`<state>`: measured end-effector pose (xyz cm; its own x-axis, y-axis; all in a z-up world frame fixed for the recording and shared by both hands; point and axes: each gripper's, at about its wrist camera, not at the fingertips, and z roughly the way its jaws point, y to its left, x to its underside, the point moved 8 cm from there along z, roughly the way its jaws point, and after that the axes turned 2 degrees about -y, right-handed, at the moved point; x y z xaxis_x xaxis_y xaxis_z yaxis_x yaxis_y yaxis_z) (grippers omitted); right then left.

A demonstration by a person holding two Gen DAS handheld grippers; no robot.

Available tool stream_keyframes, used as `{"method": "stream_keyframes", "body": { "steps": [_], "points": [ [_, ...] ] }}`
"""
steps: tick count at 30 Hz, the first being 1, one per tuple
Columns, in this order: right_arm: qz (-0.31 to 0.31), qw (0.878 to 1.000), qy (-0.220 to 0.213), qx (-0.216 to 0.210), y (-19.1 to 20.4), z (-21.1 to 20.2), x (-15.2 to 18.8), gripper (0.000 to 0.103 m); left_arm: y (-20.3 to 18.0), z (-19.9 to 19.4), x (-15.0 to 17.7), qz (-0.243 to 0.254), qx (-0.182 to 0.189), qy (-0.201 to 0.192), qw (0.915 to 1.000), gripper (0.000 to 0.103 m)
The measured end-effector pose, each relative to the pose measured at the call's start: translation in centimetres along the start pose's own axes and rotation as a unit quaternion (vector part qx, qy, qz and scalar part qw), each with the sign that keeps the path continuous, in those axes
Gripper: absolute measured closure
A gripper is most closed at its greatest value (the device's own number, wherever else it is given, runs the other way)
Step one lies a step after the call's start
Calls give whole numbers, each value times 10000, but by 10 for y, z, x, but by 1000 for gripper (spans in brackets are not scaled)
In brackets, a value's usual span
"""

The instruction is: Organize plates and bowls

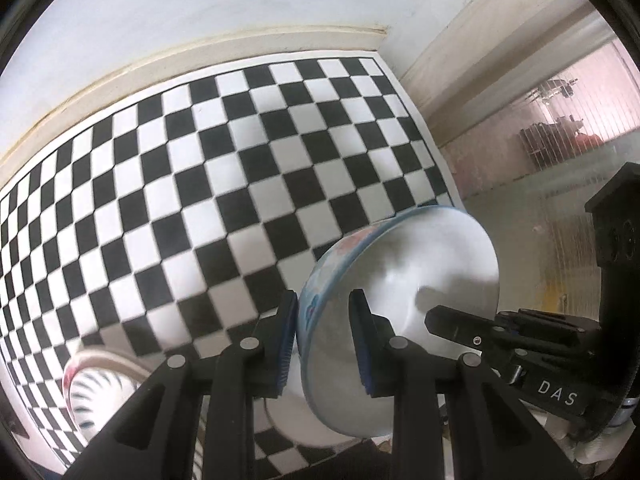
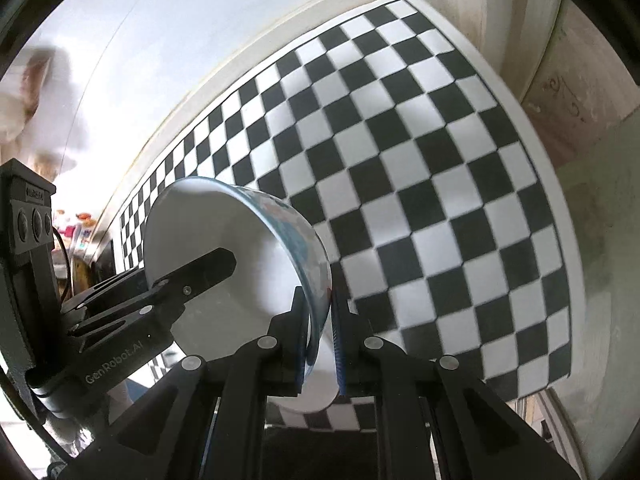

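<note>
A white bowl (image 1: 420, 284) with a blue and pink pattern on its outside is held on edge above the checkered cloth (image 1: 180, 200). My left gripper (image 1: 324, 328) is shut on one side of its rim. My right gripper (image 2: 320, 320) is shut on the opposite side of the rim of the same bowl (image 2: 224, 232). Each view shows the other gripper's finger reaching over the bowl's white inside: the right one (image 1: 460, 324) and the left one (image 2: 200, 268). A second patterned bowl (image 1: 100, 384) sits on the cloth at the lower left.
The black and white checkered cloth (image 2: 420, 160) covers the table up to a cream wall trim (image 1: 240, 44). A white dish (image 2: 316, 392) lies under the held bowl. A ribbed glass panel (image 1: 560, 140) stands to the right.
</note>
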<state>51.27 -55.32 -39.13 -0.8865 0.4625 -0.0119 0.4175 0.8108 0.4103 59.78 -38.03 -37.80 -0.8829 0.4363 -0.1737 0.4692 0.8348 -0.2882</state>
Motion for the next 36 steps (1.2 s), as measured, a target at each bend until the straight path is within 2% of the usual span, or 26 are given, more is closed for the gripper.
{"method": "stream_keyframes", "body": {
  "steps": [9,14,17,24,31,36],
  "points": [
    [-80,9997,203,92,9,20,51,91,17,4,52,-58,-126,139,9998,80],
    [-118,9990,357,223,5,36,72,91,20,19,62,-119,-180,244,9995,80],
    [-139,9985,418,329,4,48,74,91,23,30,66,-171,-211,375,9989,80],
    [-239,9967,599,491,7,69,81,91,25,34,66,-116,-355,400,9985,79],
    [-374,9951,675,615,11,71,81,91,23,40,72,43,-627,476,9969,79],
    [-490,9937,692,735,14,69,80,91,26,38,76,-109,-578,514,9969,76]
  ]
}}
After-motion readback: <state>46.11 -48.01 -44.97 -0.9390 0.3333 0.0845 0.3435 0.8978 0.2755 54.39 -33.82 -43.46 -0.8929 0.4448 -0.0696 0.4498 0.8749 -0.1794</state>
